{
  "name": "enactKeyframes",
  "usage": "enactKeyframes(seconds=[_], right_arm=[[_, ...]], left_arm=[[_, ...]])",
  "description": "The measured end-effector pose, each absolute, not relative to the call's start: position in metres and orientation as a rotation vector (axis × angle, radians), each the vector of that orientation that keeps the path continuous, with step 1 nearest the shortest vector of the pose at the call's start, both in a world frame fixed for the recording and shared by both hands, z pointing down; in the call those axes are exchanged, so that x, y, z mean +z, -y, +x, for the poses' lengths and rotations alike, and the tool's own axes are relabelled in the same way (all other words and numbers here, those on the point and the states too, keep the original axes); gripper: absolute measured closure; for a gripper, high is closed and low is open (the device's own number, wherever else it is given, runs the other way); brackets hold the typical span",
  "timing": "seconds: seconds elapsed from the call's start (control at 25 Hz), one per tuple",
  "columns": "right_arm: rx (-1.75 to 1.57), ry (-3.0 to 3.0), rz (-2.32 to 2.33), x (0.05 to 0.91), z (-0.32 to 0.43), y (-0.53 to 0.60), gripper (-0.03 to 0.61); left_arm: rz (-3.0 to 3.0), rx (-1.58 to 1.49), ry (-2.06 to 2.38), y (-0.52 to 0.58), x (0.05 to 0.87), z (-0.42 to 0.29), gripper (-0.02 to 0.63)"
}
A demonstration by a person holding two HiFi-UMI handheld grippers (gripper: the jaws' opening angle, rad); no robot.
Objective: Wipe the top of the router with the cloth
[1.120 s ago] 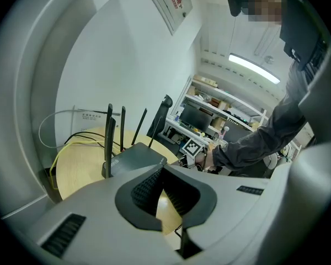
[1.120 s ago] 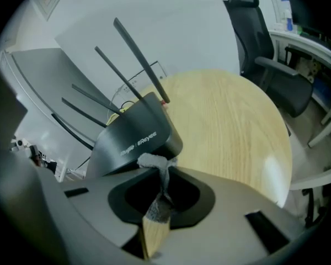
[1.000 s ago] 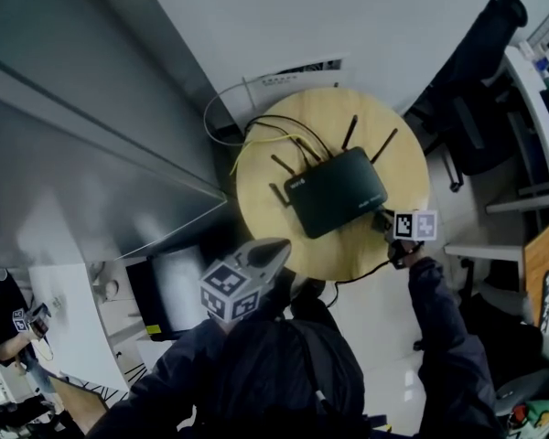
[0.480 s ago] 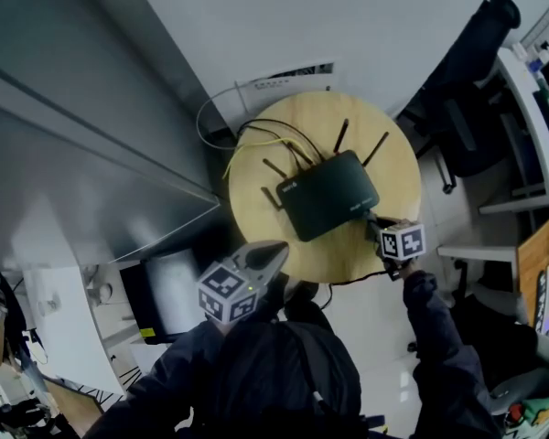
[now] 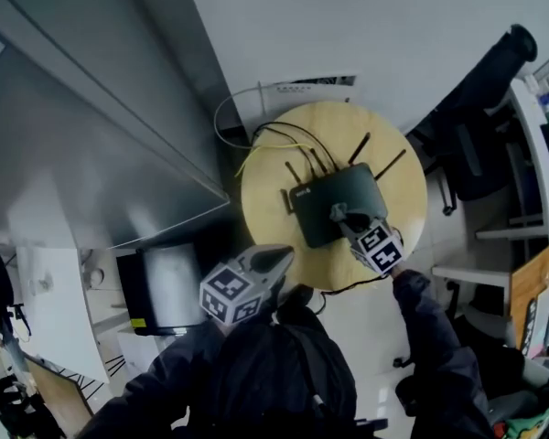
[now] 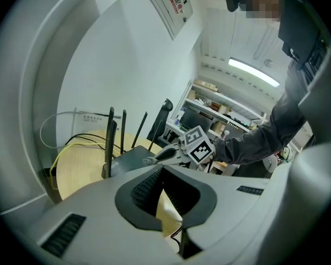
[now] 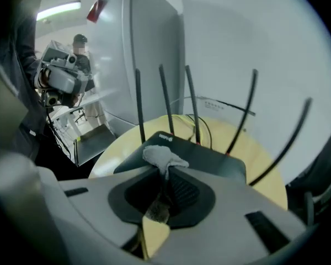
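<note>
One dark, flat plastic router (image 5: 334, 190), its thin antennas upright, lay on the round pale wooden table (image 5: 407, 199). One small crumpled grey cloth (image 7: 161, 155), pinched between the jaws of the right gripper (image 7: 165, 173), sat over the router's top, apparently touching it. A second earlier that gripper stood at the router's corner by the table rim, so the cloth had come onto the surface to be wiped. Left gripper (image 6: 161, 170): jaws together on nothing, held back from the table.

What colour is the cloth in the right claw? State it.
Light grey, seen best in the right gripper view: the cloth pinched by the right claw.
</note>
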State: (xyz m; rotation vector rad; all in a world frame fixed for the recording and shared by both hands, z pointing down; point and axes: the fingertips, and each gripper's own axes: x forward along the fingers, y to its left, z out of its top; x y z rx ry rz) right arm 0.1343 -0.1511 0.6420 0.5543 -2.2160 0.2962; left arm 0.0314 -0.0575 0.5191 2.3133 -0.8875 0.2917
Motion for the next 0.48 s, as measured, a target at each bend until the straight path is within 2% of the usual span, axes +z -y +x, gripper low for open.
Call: enactKeyframes(seconds=[0.24, 0.48], right_arm=[[0.074, 2.183, 0.309, 0.656, 0.056, 0.183, 0.509], [-0.061, 2.083, 0.167, 0.684, 0.024, 0.198, 0.509]], left_arm=[[2.271, 0.264, 0.971, 0.048, 0.517, 0.007, 0.621], [2.24, 0.244, 1.038, 0.036, 0.518, -0.014, 0.621]])
